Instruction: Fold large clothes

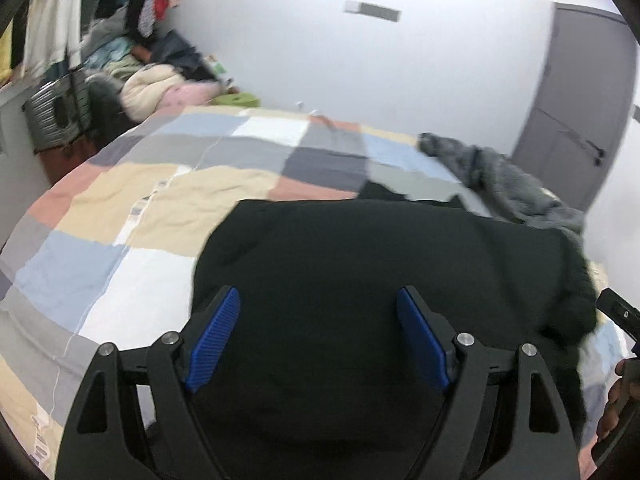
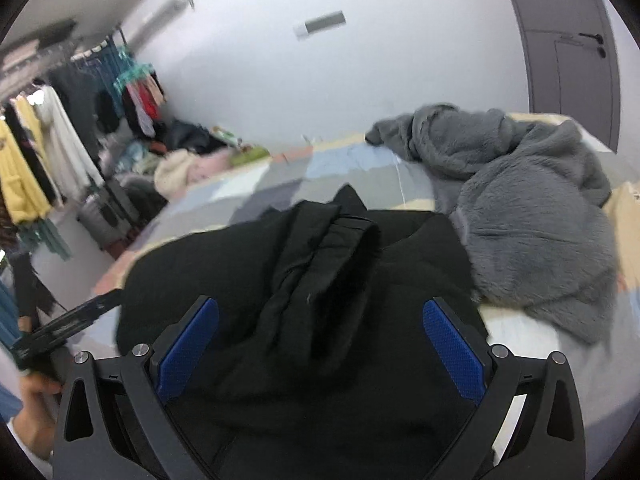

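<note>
Left gripper (image 1: 318, 300): jaws spread wide, blue pads (image 1: 214, 340) well apart, nothing clamped; hovered over the near part of the black garment.
Right gripper (image 2: 320, 312): jaws likewise wide apart, blue pads (image 2: 454, 354) clear of the cloth, nothing clamped.
Black garment (image 1: 380, 264): lay directly ahead of and below both sets of fingers, spread over the bed; filled the gap between the left fingers in the left wrist view.
Black garment, right wrist view (image 2: 248, 264): rolled, cuff-like fold (image 2: 332, 240) ran forward from between the right fingers, its open end farthest away.
Contact with cloth: could not be told from either view.
Other gripper: dark edge of the right tool seen at the far right of the left wrist view (image 1: 618, 314); left tool seen low on the left of the right wrist view (image 2: 68, 326), held in a hand (image 2: 38, 396).
Bedspread (image 1: 120, 216): patchwork of pale squares, exposed to the left of the left gripper and beyond the garment.
Grey fleece garment (image 2: 532, 208): crumpled ahead and to the right of the right gripper, just beside the black garment's far right edge.
Clothes pile (image 1: 160, 84): beyond the bed's far left corner.
Hanging clothes (image 2: 44, 160): far left of the right gripper.
Door (image 1: 580, 104): far right, past the bed.
</note>
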### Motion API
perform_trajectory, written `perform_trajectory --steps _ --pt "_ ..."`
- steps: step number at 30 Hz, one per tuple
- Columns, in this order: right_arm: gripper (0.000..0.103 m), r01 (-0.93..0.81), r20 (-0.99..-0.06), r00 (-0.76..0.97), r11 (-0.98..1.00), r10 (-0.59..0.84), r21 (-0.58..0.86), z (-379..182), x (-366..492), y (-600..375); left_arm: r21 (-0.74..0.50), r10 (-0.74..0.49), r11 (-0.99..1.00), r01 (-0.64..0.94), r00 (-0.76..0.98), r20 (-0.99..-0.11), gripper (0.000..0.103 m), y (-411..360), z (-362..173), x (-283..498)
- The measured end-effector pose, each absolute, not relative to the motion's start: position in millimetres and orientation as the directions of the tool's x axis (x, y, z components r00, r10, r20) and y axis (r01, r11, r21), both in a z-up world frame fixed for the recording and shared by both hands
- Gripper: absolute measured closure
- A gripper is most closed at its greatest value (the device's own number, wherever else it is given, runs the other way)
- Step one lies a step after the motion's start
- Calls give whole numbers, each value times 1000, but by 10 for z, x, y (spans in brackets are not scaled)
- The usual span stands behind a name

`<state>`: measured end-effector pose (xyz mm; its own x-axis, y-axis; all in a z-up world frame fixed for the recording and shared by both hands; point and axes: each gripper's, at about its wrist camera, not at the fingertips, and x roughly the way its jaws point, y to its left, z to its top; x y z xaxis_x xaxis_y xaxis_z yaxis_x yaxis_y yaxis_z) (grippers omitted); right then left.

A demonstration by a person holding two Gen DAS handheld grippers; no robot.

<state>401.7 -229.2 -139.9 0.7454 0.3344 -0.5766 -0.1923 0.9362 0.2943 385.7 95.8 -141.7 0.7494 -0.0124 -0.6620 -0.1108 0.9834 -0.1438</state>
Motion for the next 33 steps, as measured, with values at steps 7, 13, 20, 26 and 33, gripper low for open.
perform_trajectory --steps 7,13,20,26,33 --pt "75 -212 -583 738 937 339 277 -1515 4253 -2131 -148 -37 985 -84 742 -669 22 968 -1581 4030" --pt "88 -216 -490 832 965 261 146 -1182 3885 -2125 -120 -94 992 29 804 -587 22 809 -1348 3888" --pt "90 -124 -585 792 985 173 123 -1511 3997 -2272 -35 11 998 -46 753 -658 21 703 -1531 4066" --pt "85 -153 -639 753 987 154 57 -1818 4141 -2245 -4 34 999 -51 721 -693 21 734 -1748 4213" --pt "80 -168 -654 744 986 138 17 -2079 4290 -2159 7 49 998 -62 712 -701 21 650 -1961 4353"
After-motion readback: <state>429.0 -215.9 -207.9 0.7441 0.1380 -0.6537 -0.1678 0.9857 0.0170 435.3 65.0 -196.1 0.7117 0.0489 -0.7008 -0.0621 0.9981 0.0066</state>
